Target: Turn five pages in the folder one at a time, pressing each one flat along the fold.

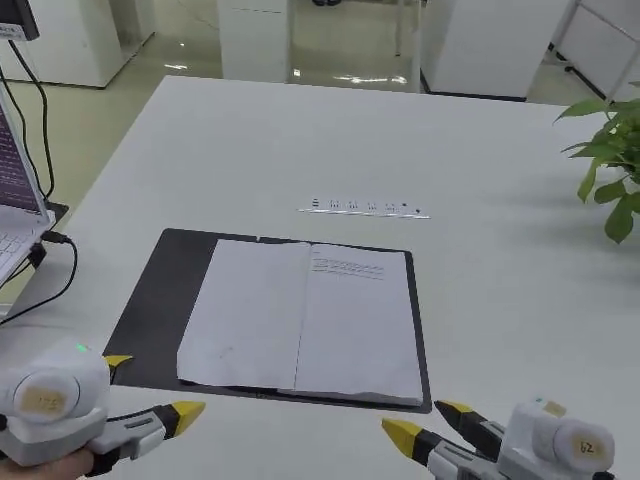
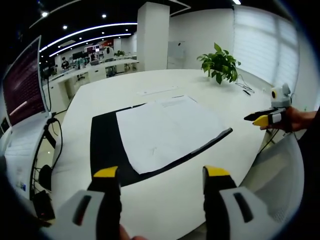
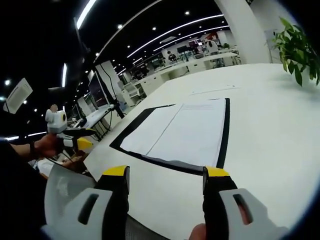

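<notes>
Head view: folder (image 1: 150,305) beyond both spread jaws

Sticker (image 1: 583,448) on the right gripper (image 1: 428,420) reads 62

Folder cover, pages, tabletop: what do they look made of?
Folder cover: black, matte, no glare; probably plastic or leatherette, can't tell which. Pages: white paper, thin, with a wavy lower edge and printed lines. Tabletop: white, smooth, faint sheen; likely laminate.
</notes>
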`<state>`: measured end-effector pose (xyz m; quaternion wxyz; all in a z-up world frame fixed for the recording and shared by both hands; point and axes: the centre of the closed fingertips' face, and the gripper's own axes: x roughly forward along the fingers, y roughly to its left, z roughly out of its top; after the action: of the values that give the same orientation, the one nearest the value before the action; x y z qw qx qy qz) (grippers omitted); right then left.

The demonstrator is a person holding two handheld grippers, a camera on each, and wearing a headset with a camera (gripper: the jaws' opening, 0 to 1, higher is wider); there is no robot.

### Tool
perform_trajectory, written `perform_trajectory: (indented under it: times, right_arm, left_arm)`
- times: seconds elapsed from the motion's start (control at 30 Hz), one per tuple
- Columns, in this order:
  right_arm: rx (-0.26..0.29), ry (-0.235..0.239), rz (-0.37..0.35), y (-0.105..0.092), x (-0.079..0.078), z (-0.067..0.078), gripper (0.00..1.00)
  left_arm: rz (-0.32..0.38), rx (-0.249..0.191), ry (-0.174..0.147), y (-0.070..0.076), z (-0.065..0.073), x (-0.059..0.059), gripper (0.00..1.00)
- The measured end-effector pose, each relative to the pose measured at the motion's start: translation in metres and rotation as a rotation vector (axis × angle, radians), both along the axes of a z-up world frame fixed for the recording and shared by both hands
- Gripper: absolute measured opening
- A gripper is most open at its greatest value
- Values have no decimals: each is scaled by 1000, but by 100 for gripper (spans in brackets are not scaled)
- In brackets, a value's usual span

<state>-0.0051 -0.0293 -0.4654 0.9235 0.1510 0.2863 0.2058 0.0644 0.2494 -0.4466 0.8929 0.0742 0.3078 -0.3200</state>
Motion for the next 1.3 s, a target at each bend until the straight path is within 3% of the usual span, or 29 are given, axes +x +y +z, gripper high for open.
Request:
perform_trajectory:
  times: [0.23, 0.43, 0.7, 1.03, 1.3]
  right_arm:
    - [44, 1, -51, -8, -5, 4, 59]
    - [45, 11, -59, -11, -10, 4, 59]
    - [67, 10, -93, -22, -9, 6, 59]
    - [69, 18, -80, -22, -11, 5, 60]
    - [77, 32, -63, -20, -15, 2, 60]
  left_arm:
    - [-56, 0, 23, -16, -4, -2, 66]
    - [-104, 2, 31, -34, -3, 1, 65]
    - [-206, 8, 33, -68, -1, 7, 64]
    - [-309, 20, 31, -109, -1, 15, 63]
    - [-347, 6, 22, -139, 1, 23, 60]
